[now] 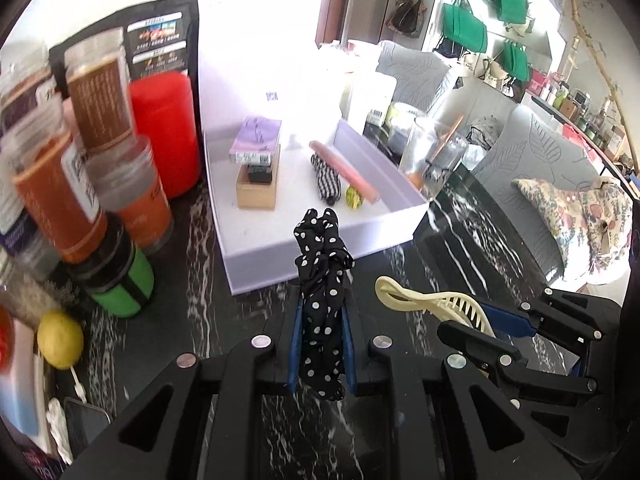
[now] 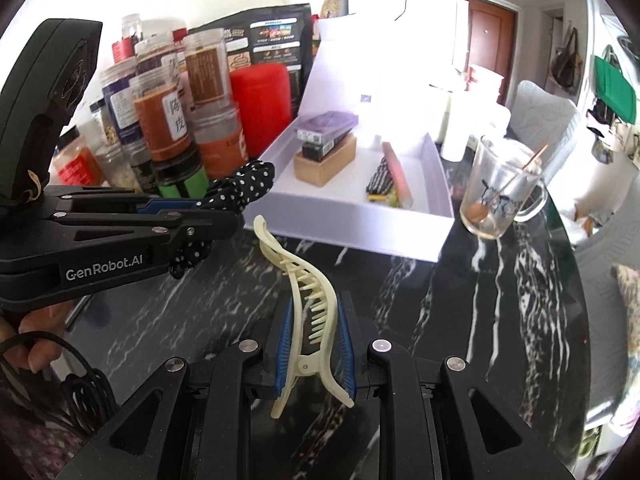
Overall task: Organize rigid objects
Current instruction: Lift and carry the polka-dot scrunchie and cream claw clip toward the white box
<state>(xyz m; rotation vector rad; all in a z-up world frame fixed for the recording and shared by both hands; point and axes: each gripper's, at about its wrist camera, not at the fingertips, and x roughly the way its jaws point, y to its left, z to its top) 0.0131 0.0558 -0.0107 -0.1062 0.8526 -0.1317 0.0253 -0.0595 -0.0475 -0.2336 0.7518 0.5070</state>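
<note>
My left gripper (image 1: pixel 322 322) is shut on a black polka-dot scrunchie (image 1: pixel 323 276) and holds it above the dark marble table, just short of the white open box (image 1: pixel 316 240). The left gripper also shows in the right wrist view (image 2: pixel 208 210) with the scrunchie (image 2: pixel 244 186). My right gripper (image 2: pixel 314 334) is shut on a cream hair claw clip (image 2: pixel 306 296); it also shows in the left wrist view (image 1: pixel 428 300), to the right of the left gripper. In the box lie stacked small boxes (image 1: pixel 257 160), a checkered item (image 1: pixel 326 180) and a pink stick (image 1: pixel 346 172).
Spice jars (image 1: pixel 84 152) and a red canister (image 1: pixel 168 132) crowd the left of the box, with a green-banded jar (image 1: pixel 120 280) and a lemon (image 1: pixel 60 338) nearer. A glass mug (image 2: pixel 500 192) stands right of the box. The table edge (image 2: pixel 576 280) curves right; sofas beyond.
</note>
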